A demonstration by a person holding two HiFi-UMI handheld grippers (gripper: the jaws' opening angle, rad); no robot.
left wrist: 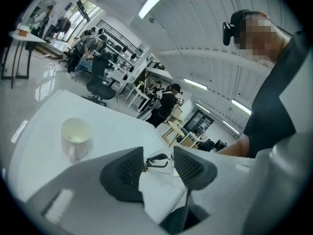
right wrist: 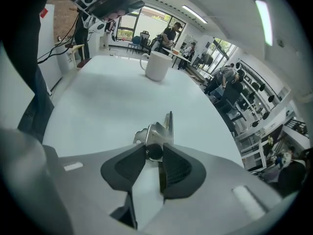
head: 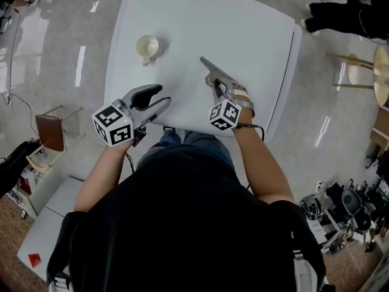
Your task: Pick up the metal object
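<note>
On the white table (head: 255, 29), the right claw (right wrist: 152, 153) pinches the metal object (right wrist: 159, 131); the left claw (left wrist: 159, 165) gapes.

Shiny bare metal object (right wrist: 156, 130); matt white table (head: 243, 29) (smooth); glazed cup (head: 148, 47).

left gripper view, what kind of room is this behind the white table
Probably a big open-plan lab or workshop: rows of workbenches with people at them, black office chairs, and long strip lights overhead.
</note>
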